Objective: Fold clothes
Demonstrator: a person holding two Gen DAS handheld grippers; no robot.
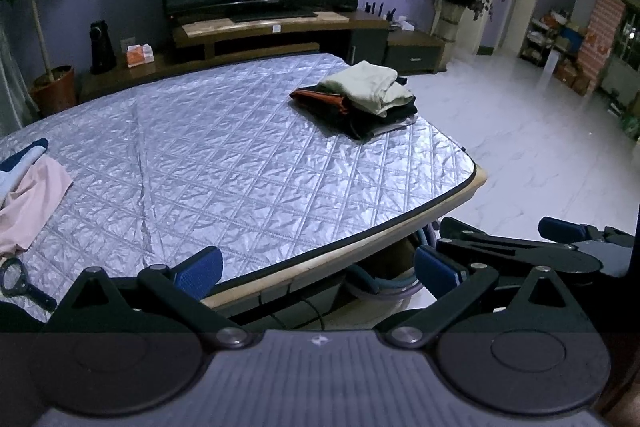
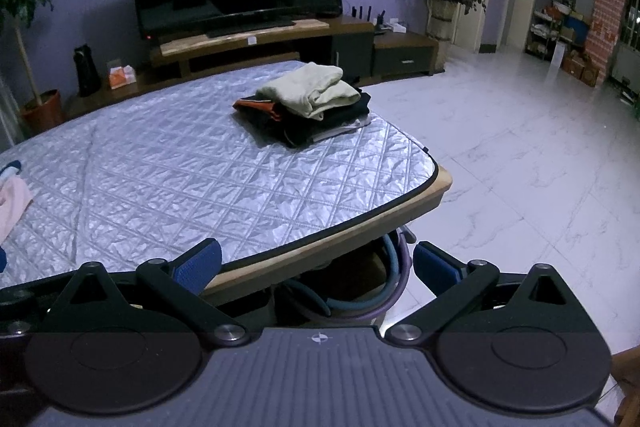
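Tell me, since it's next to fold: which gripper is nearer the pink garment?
Left. The left gripper hangs at the table edge nearer the pink garment; the right gripper sits farther right, toward the table's corner.

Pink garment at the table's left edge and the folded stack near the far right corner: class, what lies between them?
Only bare silver quilted table cover lies between the crumpled pink garment and the folded clothes stack, clearest in the left wrist view.
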